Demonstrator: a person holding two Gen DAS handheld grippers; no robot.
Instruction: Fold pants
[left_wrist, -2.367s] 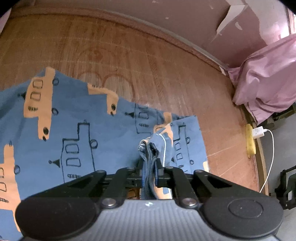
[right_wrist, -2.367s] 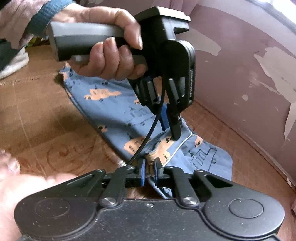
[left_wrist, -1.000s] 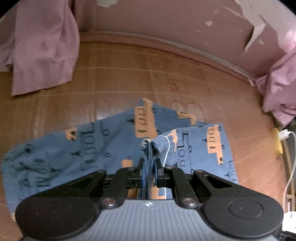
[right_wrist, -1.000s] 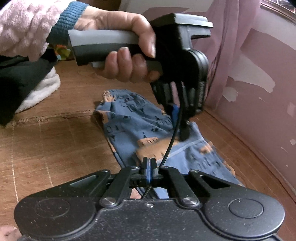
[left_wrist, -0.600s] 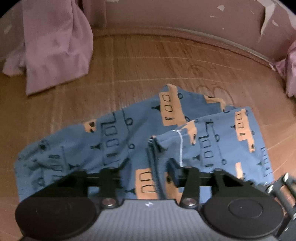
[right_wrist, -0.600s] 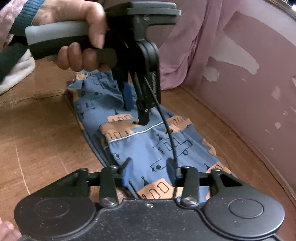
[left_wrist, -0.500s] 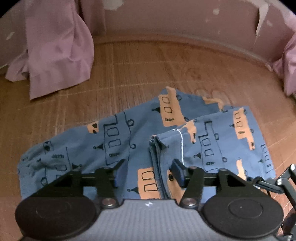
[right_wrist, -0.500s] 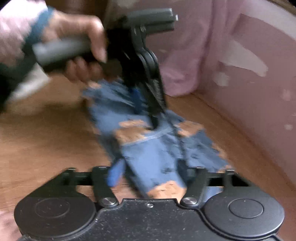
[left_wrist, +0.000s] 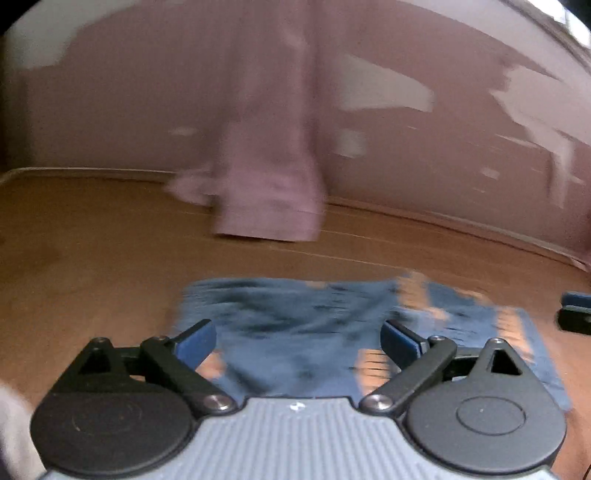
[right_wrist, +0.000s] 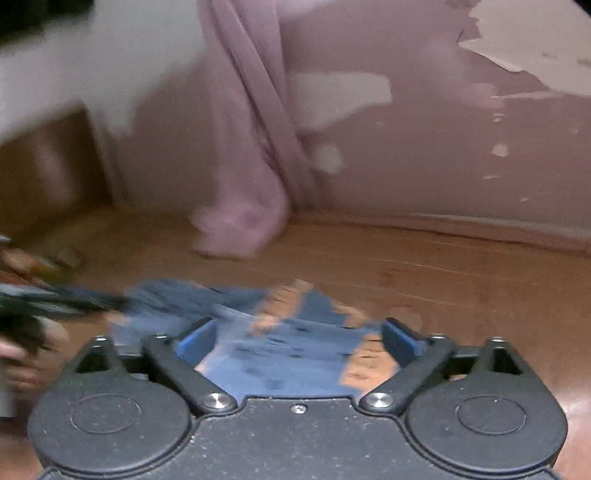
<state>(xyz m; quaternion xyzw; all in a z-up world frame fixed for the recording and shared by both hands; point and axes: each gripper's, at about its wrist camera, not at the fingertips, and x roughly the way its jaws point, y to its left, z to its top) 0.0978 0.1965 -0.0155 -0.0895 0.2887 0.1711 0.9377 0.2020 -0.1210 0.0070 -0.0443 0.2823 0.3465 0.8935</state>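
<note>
Both views motion-blurred; detail on the cloth is soft.

Left gripper: jaws spread wide, nothing between them. 1.0 s ago they were clamped on a bunched edge of the pants; by 0.6 s ago they had let go.

Right gripper: jaws likewise wide and empty. It too was pinched shut on fabric 1.0 s ago.

Pants: blue with orange patches, lying flat on the brown mat, no part lifted. In the left wrist view they sit just ahead of the left gripper's open jaws; a hanging pink curtain is beyond the pants, well apart, against the wall. In the right wrist view the pants lie just ahead of and under the jaws, and at the left edge, beside the pants, a blurred dark tool and a hand show, presumably the other gripper.

Both cameras now look more level than 0.5 s ago, wall filling the upper half, so the grippers appear to be pulling back from the cloth.

Reading: 1 fold has been laid down and released. Whether another fold is needed I cannot tell; the blur hides the layers.
</note>
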